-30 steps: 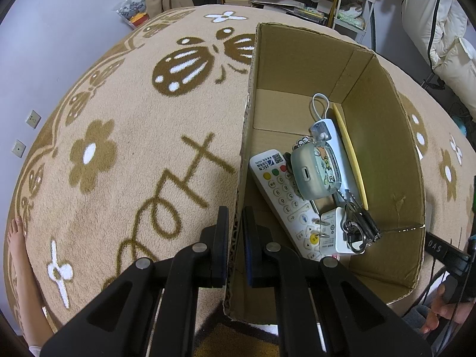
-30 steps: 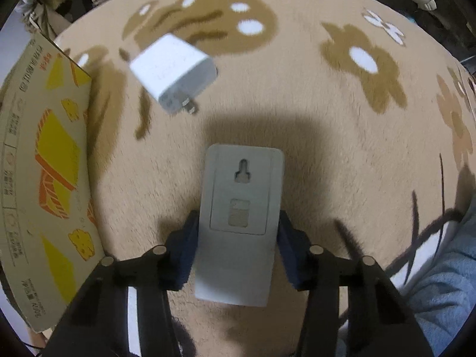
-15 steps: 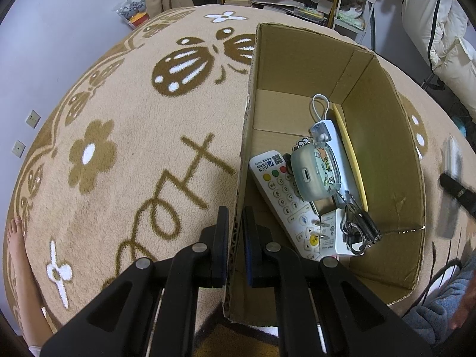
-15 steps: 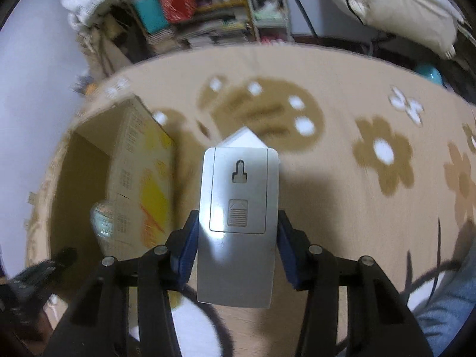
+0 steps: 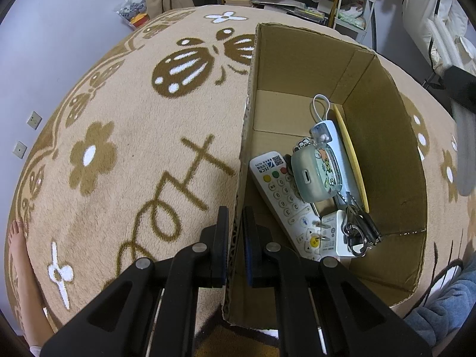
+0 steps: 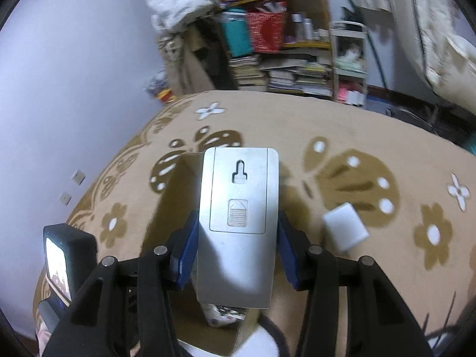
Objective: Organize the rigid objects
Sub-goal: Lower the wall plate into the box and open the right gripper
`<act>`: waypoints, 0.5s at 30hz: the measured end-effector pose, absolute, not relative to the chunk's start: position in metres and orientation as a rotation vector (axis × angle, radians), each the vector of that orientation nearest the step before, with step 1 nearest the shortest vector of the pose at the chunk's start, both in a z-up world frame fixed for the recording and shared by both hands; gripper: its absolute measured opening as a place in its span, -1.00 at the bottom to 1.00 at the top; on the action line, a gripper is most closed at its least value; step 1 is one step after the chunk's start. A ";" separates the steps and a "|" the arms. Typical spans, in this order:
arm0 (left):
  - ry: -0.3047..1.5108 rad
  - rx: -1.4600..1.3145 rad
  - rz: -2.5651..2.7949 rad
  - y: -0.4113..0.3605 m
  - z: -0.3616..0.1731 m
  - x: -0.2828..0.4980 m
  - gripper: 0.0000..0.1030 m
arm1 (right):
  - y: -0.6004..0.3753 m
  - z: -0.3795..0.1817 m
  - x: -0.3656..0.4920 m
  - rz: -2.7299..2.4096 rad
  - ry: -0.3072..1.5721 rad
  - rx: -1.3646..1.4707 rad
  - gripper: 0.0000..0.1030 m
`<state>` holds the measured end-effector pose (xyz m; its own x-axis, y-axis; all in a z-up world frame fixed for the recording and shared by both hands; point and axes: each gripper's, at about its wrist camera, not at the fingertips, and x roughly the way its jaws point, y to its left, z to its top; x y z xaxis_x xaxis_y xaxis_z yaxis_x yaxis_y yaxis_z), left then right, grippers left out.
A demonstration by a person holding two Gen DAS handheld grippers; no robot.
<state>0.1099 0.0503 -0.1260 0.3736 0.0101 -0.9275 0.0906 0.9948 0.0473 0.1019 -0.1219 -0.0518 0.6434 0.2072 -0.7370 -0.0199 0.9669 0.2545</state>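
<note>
The left hand-held gripper (image 5: pixel 235 238) pinches the box (image 5: pixel 386 154) wall on the rug (image 5: pixel 134 148), while the right hand-held gripper (image 6: pixel 238 250) clamps a grey remote (image 6: pixel 238 226) above the box.

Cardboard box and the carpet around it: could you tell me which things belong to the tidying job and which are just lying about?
Job:
- cardboard box, wall pinched by left claw
- grey remote in right claw
- white charger on carpet
- boxed white remote, keys

Lying about:
- bookshelf
- snack bag
</note>
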 end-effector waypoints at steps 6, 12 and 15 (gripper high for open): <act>1.187 0.095 -0.051 0.050 -0.126 0.110 -0.84 | -0.104 -0.074 0.107 0.185 0.903 0.201 0.02; 1.187 0.090 -0.053 0.050 -0.127 0.111 -0.84 | -0.094 -0.090 0.109 0.189 0.941 0.156 0.03; 1.187 0.089 -0.054 0.050 -0.127 0.111 -0.84 | -0.096 -0.089 0.110 0.180 0.940 0.153 0.03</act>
